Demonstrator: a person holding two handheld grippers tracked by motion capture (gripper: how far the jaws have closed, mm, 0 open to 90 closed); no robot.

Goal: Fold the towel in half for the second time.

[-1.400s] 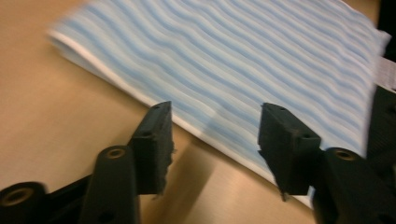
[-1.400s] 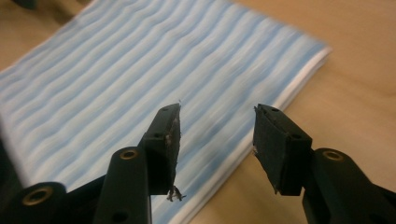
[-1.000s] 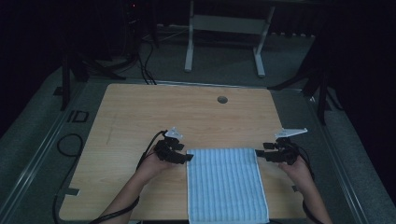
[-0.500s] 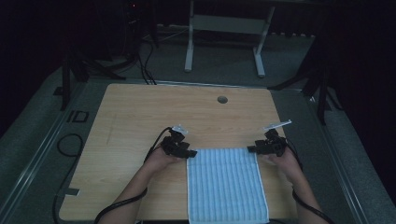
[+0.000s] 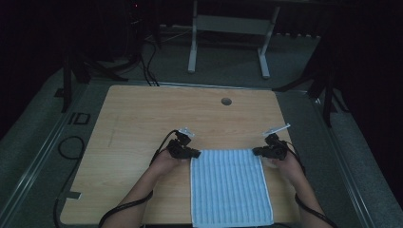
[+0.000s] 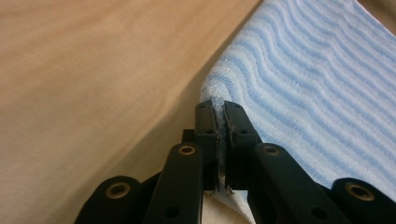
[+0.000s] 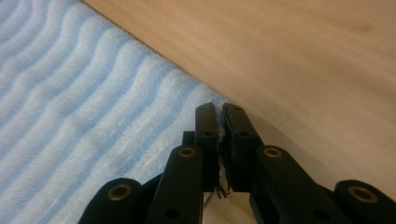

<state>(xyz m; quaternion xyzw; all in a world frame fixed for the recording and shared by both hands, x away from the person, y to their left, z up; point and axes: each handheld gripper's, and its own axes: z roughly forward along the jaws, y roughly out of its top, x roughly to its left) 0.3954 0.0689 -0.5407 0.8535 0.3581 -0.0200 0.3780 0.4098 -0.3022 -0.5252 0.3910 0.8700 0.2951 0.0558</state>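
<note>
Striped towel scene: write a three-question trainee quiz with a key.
1. True or false: the left tool is clamped on a corner of the striped towel.
2. Which part of the towel does the right tool pinch? A) a far corner B) the middle C) the near edge
3. Fill in: the towel lies flat on the wooden ____.

Key: 1 true; both tools' jaws have just been closing, with cloth between them. 2 A. 3 table.

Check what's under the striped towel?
The striped towel lies flat on the wooden table; each claw, left claw and right claw, pinches a far corner. Anything beneath stays covered.
</note>
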